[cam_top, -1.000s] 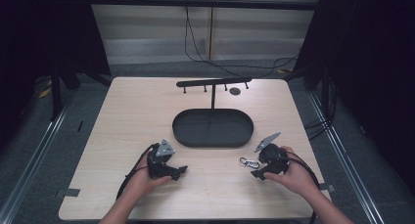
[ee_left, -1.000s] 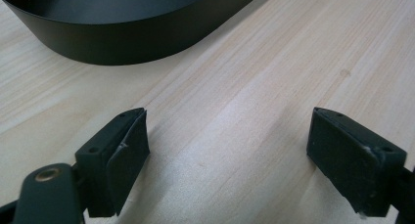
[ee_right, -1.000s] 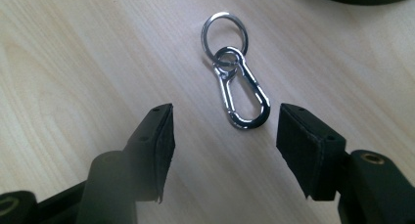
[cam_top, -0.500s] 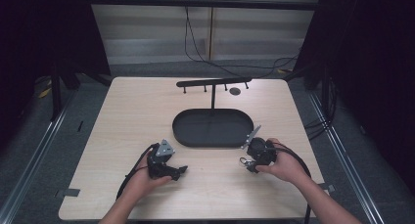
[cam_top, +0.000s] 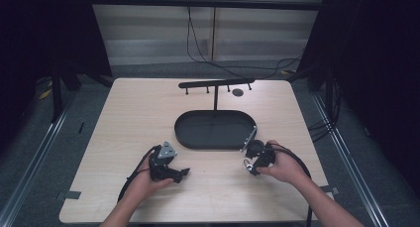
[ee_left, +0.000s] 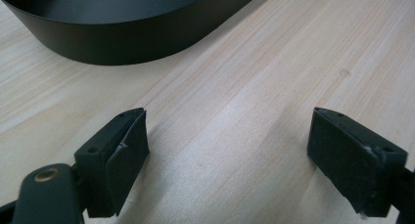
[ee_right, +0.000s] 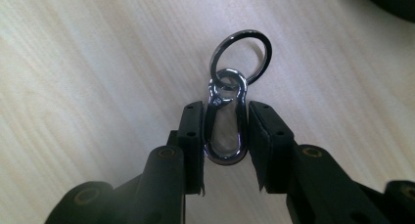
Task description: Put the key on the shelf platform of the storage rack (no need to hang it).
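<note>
Clamping the key clip [ee_right: 226,131] near the table's [cam_top: 129,113] front-right corner, the right gripper [ee_right: 225,145] holds it lengthwise between 2 jaws, ring pointing outward; the left gripper [ee_left: 230,155] gapes empty, farther away.

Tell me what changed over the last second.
The right gripper swung its grey plate toward the black tray and now clamps the metal clasp with its ring. The left gripper stayed open in place; the tray and hook stand didn't move.
</note>
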{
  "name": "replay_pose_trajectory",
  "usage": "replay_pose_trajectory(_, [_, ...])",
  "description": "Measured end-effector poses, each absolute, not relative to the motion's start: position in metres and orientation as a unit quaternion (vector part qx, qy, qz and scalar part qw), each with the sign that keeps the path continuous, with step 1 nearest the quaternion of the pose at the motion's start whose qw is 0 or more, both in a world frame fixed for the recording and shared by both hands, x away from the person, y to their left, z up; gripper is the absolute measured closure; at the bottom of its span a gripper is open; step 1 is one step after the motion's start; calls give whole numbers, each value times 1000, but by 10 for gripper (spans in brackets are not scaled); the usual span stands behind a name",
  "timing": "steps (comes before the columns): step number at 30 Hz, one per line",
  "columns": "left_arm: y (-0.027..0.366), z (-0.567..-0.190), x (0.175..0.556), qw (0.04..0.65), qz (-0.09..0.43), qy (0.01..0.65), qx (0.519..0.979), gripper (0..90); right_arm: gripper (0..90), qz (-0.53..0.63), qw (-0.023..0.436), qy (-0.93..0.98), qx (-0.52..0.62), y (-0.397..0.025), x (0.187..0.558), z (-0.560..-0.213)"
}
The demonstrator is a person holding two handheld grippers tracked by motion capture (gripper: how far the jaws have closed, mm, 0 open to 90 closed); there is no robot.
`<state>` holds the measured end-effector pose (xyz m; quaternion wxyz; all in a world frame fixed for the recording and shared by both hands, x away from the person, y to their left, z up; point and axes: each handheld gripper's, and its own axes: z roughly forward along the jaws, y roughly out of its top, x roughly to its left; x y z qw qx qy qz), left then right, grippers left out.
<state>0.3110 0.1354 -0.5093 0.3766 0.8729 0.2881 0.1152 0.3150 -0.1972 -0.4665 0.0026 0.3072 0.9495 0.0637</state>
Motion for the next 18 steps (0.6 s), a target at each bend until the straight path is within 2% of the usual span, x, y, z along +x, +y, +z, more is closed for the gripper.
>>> replay_pose_trajectory(18, [135, -509, 311, 376, 114, 288, 873, 151, 690, 88, -14, 938, 335, -203, 322, -427])
